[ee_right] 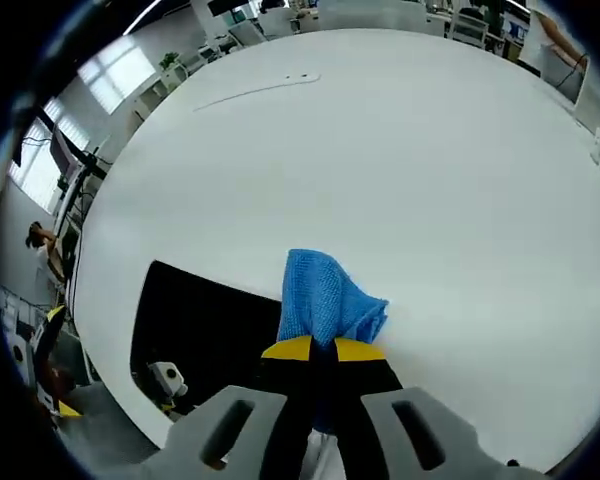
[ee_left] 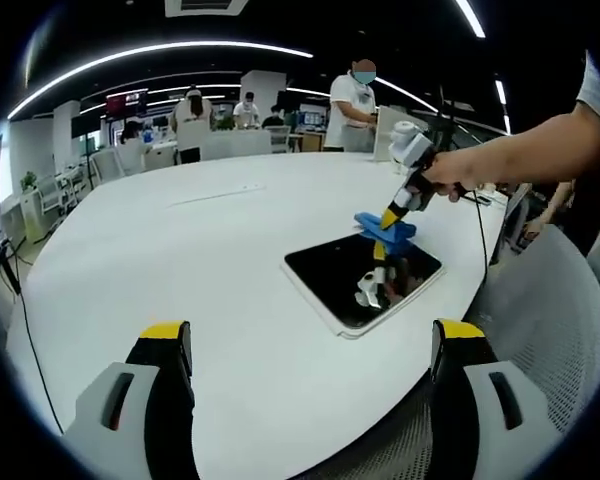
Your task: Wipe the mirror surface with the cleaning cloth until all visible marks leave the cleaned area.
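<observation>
Blue cloth (ee_right: 325, 300) (pinched by right gripper (ee_right: 323, 349)) overlaps mirror (ee_right: 205, 325) on white table (ee_right: 400, 150).

White round table (ee_left: 180, 260); mesh chair (ee_left: 550, 330); people at far desks (ee_left: 220, 125).

The left gripper view is looking across the white table (ee_left: 180, 260) from well back. The right gripper view is hovering close above it, looking down. Both are sharing the mirror (ee_left: 355, 275) at lower centre.

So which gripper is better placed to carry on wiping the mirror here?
Right. The right gripper already pinches the blue cloth in its shut jaws, at the edge of the mirror. The left gripper hangs open and empty, back from the mirror over the white table.
</observation>
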### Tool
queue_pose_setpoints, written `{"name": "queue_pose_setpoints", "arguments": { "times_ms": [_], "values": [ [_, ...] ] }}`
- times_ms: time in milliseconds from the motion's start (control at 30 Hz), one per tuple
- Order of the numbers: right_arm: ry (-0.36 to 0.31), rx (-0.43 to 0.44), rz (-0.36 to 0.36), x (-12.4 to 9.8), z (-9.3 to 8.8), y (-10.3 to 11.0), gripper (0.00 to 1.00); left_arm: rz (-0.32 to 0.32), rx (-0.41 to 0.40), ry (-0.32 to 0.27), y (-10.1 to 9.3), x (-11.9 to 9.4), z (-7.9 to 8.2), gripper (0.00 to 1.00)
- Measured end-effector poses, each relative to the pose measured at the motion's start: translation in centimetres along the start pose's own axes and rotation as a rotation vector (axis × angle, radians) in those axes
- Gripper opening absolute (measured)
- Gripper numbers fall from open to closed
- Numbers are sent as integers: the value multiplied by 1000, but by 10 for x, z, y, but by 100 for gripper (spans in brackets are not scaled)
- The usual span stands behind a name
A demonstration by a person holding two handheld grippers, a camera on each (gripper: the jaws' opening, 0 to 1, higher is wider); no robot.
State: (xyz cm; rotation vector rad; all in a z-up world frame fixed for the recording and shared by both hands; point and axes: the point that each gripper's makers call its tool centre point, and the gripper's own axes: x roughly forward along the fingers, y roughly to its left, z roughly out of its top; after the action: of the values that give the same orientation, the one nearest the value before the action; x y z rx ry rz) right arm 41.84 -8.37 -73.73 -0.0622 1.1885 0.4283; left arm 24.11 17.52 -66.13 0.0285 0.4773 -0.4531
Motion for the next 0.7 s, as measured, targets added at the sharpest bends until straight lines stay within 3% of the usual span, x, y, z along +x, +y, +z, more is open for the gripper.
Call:
{"name": "queue_pose_setpoints", "arguments": {
  "times_ms": [533, 700],
  "values": [
    [-16, -23, 13, -1, 1, 0, 0, 62, -15, -45, 16, -3, 7, 99],
    [-53, 13, 33, -25, 2, 0, 0, 86, -4, -49, 19, -5, 9, 99]
  ]
}}
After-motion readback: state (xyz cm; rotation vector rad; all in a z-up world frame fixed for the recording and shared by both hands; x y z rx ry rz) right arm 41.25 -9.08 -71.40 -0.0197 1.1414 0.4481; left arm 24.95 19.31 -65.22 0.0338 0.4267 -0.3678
